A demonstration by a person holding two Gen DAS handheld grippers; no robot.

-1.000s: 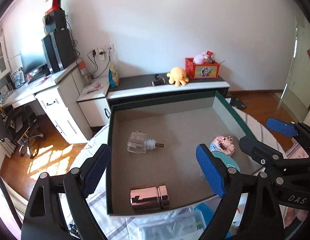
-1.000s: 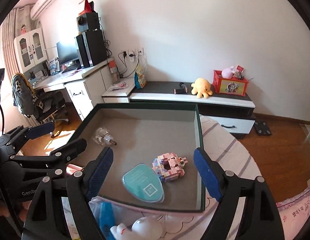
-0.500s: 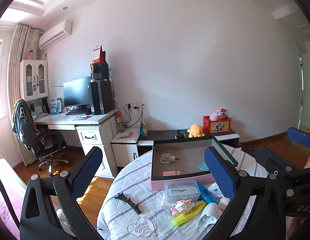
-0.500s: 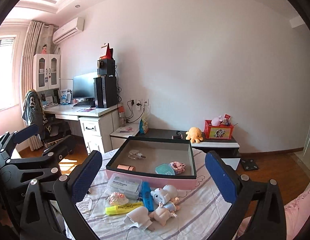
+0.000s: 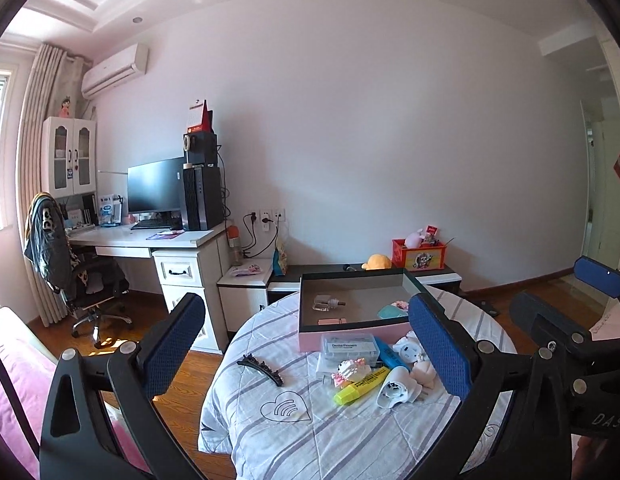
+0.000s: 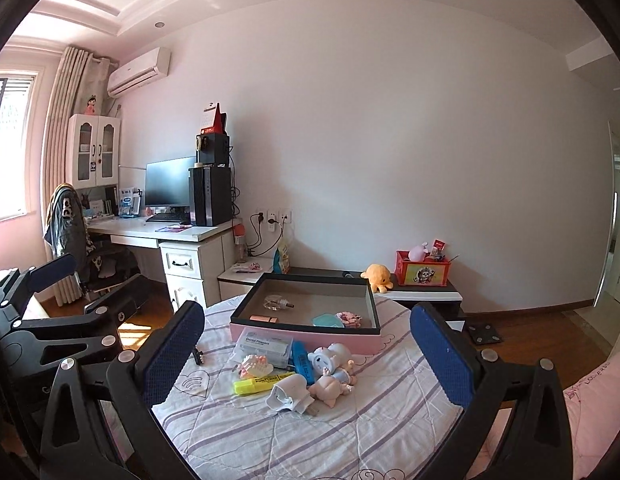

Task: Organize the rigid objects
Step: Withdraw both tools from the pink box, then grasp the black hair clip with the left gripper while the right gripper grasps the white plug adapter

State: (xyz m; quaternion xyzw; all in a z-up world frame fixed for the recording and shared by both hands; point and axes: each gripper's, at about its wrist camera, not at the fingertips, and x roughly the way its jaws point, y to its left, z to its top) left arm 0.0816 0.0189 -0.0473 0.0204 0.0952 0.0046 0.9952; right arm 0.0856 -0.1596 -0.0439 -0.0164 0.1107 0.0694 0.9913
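Note:
A pink box with a dark rim (image 6: pixel 302 334) (image 5: pixel 350 330) stands at the far side of the round table (image 6: pixel 310 432). Inside lie a clear bottle (image 6: pixel 277 302), a rose-gold tube (image 6: pixel 264 319), a teal case (image 6: pixel 327 320) and a pink block toy (image 6: pixel 350 317). In front of the box lie a clear flosser case (image 6: pixel 266 346), a yellow highlighter (image 6: pixel 260 385), a blue item (image 6: pixel 302 362), small dolls (image 6: pixel 330 372) and a white cup-like piece (image 6: pixel 288 398). A black hair clip (image 5: pixel 262 368) lies to the left. My left gripper (image 5: pixel 306 344) and right gripper (image 6: pixel 308 352) are both open and empty, held back from the table.
A white desk with monitor and computer tower (image 6: pixel 190 216) stands at the left with an office chair (image 6: pixel 94 256). A low cabinet (image 6: pixel 422 292) behind the table carries a yellow plush and a red box. Wooden floor shows around the table.
Both grippers pulled back and up from over the box, so the whole table now shows. The jaws of both spread a little wider.

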